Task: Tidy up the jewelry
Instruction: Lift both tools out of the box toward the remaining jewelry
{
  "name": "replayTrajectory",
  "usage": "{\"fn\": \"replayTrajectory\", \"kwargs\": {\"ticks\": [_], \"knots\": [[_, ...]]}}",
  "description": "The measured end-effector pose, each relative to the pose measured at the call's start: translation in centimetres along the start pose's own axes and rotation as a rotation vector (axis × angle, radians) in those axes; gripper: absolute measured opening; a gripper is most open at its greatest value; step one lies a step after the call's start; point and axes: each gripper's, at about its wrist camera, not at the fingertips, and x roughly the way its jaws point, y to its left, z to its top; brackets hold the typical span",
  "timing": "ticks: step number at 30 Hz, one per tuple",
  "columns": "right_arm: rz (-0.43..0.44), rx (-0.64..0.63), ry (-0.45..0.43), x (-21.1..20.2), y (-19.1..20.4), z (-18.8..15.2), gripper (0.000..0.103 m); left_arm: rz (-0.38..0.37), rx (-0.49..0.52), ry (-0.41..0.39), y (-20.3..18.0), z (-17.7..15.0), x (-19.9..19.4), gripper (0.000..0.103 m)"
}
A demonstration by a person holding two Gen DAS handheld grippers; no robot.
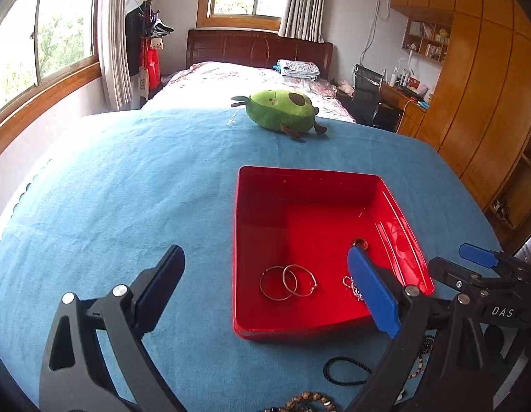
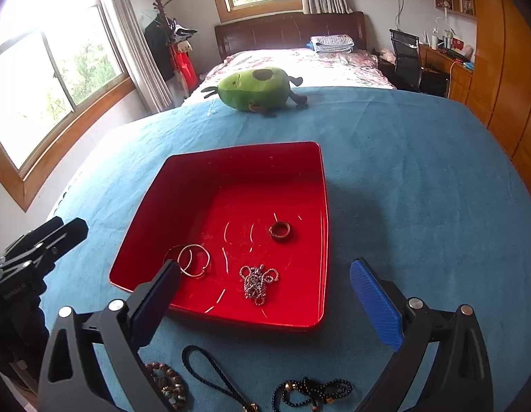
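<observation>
A glossy red tray (image 2: 320,185) sits on a plain blue cloth (image 2: 402,178). At twelve o'clock lies a green avocado plush (image 2: 255,89) with a brown spot. Silver hoops (image 2: 193,261) gleam inside.

Left wrist view: blue pad of left hand-held gripper (image 1: 265,295) covers most of silver chain (image 1: 351,285) and part of dark ring (image 1: 360,242) in red tray (image 1: 251,329). Wooden bead bracelet (image 1: 308,400) cut by bottom edge; black cord loop (image 1: 344,372) partly behind gripper frame.

Right wrist view: black cord (image 2: 210,374) and dark bead bracelet (image 2: 310,393) cut by bottom edge. Desk items (image 2: 447,41) too small to tell.
</observation>
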Motion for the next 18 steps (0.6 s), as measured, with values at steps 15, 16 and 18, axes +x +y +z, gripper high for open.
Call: {"fn": "replayTrajectory", "kwargs": {"ticks": [15, 16, 18], "knots": [[0.036, 0.066, 0.049, -1.7, -1.0, -4.6, 0.099, 0.017, 0.024, 0.056, 0.0, -5.2, -2.9, 0.096], [0.041, 0.077, 0.057, -1.6, -1.4, -5.2, 0.099, 0.017, 0.026, 0.059, 0.0, -5.9, -3.0, 0.095], [0.052, 0.091, 0.081, -1.3, -2.0, -6.4, 0.099, 0.009, 0.025, 0.072, -0.2, -7.0, -3.1, 0.095]]}}
